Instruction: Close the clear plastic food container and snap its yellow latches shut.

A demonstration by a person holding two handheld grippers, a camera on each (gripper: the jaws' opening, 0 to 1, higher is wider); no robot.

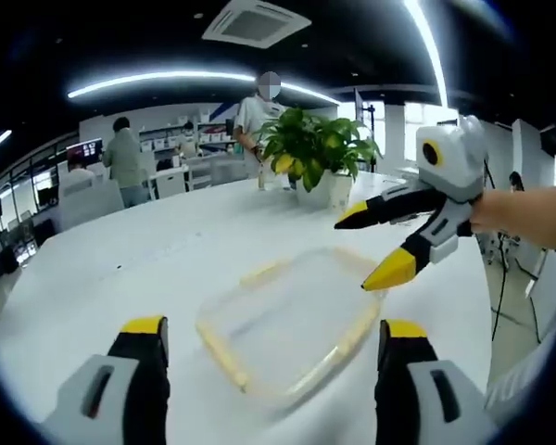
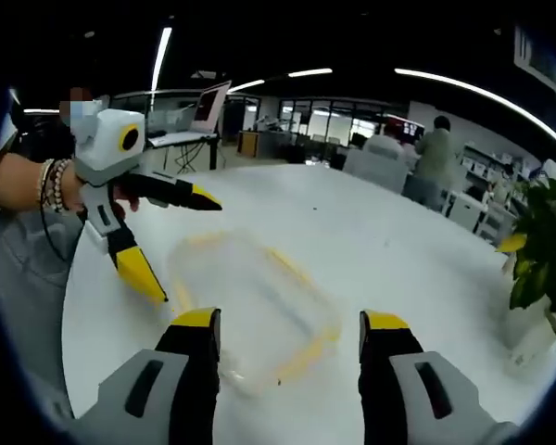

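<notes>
Left gripper view: left gripper has jaws wide apart, holding nothing. Clear plastic container w/ yellow latches lies flat on white table, just ahead between the jaws, long axis slanting from near-left to far-right. Blurred; no writing readable. Right gripper comes in from the right, jaws apart, lower tip at container's far-right corner. Potted plant beyond.

Right gripper view: right gripper jaws apart, empty. Rounded-rectangular container between and ahead of jaws, long axis running away to the left. Left gripper open at its left side.
</notes>
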